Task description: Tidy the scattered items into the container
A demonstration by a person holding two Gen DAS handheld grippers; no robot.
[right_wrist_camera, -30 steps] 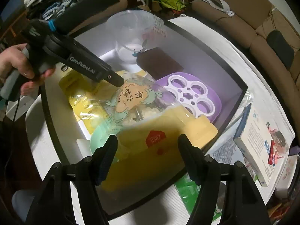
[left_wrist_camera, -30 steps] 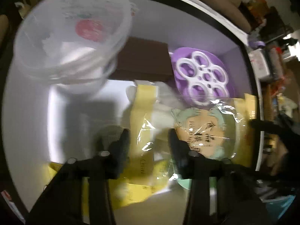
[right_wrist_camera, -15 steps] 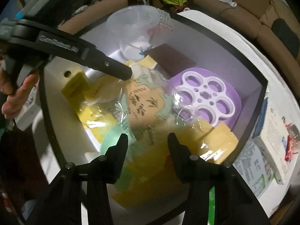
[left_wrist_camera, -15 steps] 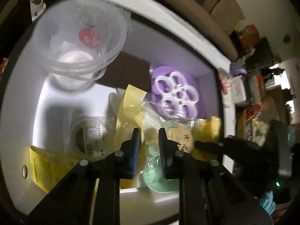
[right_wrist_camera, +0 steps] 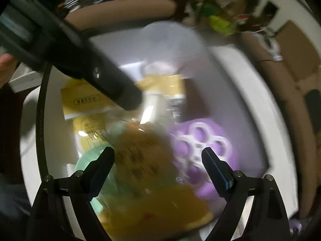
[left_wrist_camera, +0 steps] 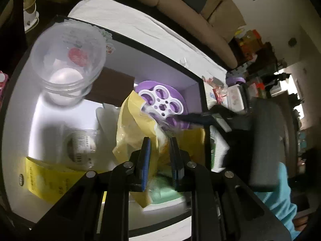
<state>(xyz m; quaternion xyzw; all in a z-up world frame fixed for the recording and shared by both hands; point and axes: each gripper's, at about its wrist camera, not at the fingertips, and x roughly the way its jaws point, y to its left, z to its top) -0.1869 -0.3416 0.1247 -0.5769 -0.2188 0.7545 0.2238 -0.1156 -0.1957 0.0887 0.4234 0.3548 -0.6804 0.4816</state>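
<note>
The white container point(left_wrist_camera: 152, 56) with a black rim holds the gathered items. My left gripper point(left_wrist_camera: 159, 156) is shut on a yellow-and-clear snack bag point(left_wrist_camera: 136, 132) and holds it up over the container's middle. The bag also shows, blurred, in the right wrist view point(right_wrist_camera: 140, 152). My right gripper point(right_wrist_camera: 158, 160) is open just above that bag inside the container; it also shows from the side in the left wrist view point(left_wrist_camera: 192, 118). A purple holed tray point(left_wrist_camera: 162, 102) lies at the far right. A clear tub point(left_wrist_camera: 68, 60) stands at the far left.
A brown box point(left_wrist_camera: 112, 88) lies between tub and purple tray. A yellow leaflet point(left_wrist_camera: 46, 174) and a wrapped round item point(left_wrist_camera: 80, 146) lie at the near left, a green lid point(left_wrist_camera: 164, 188) under the bag. Packets point(left_wrist_camera: 222, 94) and a sofa point(left_wrist_camera: 180, 4) lie beyond the container.
My left gripper has closed on the snack bag and lifted it. My right gripper has opened wide and dropped lower into the container; its view is now motion-blurred.
</note>
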